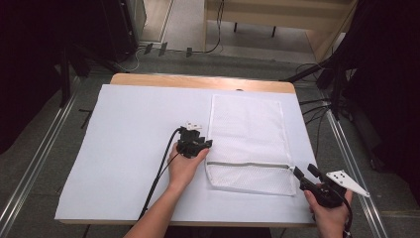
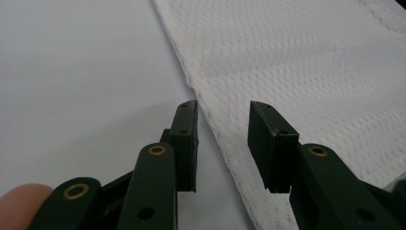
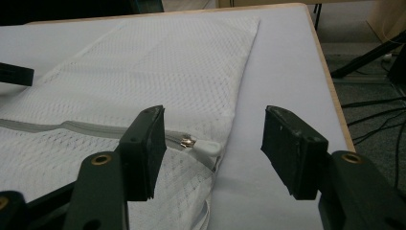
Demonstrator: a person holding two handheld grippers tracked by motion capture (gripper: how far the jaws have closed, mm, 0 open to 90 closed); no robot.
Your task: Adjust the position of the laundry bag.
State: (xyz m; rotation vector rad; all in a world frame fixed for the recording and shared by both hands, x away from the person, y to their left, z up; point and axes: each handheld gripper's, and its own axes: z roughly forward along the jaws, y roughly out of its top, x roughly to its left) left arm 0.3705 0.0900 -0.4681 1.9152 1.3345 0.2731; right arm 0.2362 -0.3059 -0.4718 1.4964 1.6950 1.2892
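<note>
Left gripper (image 2: 222,143) is spread open, jaws straddling the mesh bag's (image 1: 246,144) left edge. Right gripper (image 3: 213,151) gapes too (holding nothing), the zipper pull (image 3: 194,143) just ahead between its jaws, bag flat on the table (image 1: 133,148).

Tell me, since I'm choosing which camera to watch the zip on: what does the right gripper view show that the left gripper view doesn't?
Right gripper view: the zipper pull at the end of the grey zip line, between its open tongs, plus the table's wooden edge. Left gripper view: the bag's plain side hem between its open tongs, and a fingertip. Both show the white mesh bag on the pale sheet.
</note>
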